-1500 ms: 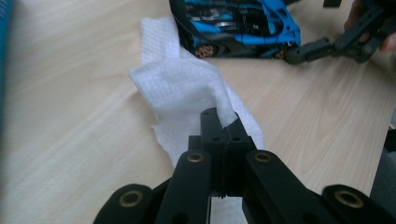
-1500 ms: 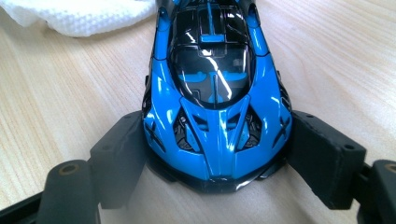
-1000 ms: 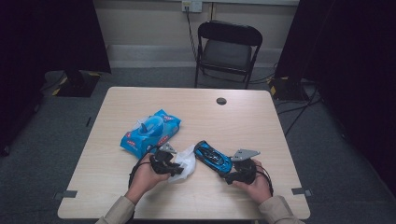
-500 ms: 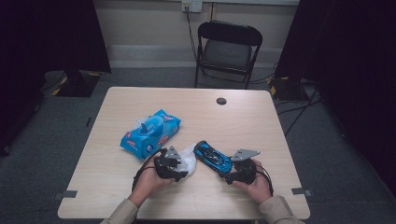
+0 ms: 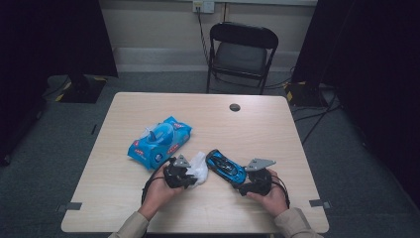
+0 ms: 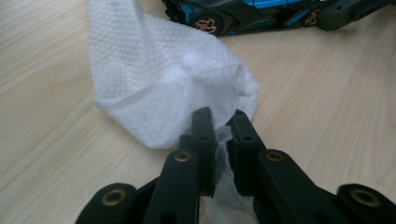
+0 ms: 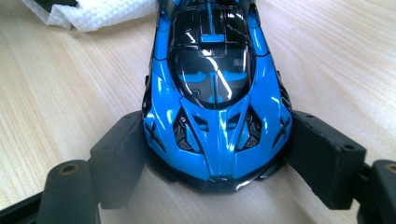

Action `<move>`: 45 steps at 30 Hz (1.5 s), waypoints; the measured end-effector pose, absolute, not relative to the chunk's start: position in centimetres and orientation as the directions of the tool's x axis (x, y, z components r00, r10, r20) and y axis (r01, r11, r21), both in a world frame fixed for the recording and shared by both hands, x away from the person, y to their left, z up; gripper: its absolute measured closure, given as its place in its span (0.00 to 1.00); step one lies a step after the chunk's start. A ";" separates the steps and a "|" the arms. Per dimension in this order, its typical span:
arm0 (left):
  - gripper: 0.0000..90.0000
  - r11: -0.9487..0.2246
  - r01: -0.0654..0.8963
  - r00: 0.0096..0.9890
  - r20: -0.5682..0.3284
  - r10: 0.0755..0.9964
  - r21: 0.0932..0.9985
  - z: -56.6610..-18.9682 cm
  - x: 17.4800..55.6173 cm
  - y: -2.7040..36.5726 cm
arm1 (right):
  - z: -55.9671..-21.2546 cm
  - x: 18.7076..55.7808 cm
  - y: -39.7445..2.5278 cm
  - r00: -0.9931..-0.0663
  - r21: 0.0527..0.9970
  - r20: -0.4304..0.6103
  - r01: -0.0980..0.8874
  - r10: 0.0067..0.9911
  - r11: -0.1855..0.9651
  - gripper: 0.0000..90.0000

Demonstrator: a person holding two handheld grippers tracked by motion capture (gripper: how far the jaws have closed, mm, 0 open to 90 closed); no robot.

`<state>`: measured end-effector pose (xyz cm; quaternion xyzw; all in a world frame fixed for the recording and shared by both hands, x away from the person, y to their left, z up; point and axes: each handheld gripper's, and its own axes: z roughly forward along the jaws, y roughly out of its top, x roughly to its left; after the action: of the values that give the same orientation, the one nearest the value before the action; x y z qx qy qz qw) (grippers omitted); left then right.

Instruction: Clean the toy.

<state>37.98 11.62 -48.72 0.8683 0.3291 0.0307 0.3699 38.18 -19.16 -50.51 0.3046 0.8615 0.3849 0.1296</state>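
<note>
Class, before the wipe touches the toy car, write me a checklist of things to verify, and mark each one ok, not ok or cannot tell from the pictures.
1. Left claw pinches the white textured wet wipe: ok.
2. Right claw clamps the glossy blue and black toy car at one end, jaws on both flanks: ok.
3. Car sits level on the pale wooden table: ok.
4. Wipe lies close beside the car: ok.
5. Blue plastic wipe packet is clear of both hands: ok.
6. Wipe is damp enough: cannot tell.
</note>
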 end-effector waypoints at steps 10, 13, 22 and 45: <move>0.93 -0.430 0.472 0.826 -0.215 0.521 0.770 -43.7 37.1 10.8 | -50.5 38.2 -19.2 -0.781 0.742 0.012 0.426 0.624 0.518 0.25; 0.93 -0.463 0.451 0.849 -0.208 0.485 0.763 -43.3 36.8 9.4 | -50.5 38.2 -19.2 -0.782 0.742 0.011 0.425 0.623 0.519 0.25; 0.93 -0.514 0.420 0.888 -0.223 0.401 0.748 -44.7 37.8 4.3 | -50.5 38.2 -19.2 -0.781 0.742 0.013 0.426 0.624 0.518 0.25; 0.88 -0.535 0.443 0.877 -0.224 0.424 0.719 -47.0 39.4 0.6 | -50.5 38.2 -19.2 -0.783 0.743 0.012 0.423 0.622 0.519 0.25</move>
<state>39.37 0.62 -46.99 0.8761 0.2472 -0.0113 0.4138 38.23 -19.17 -50.51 0.3030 0.8619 0.3857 0.1286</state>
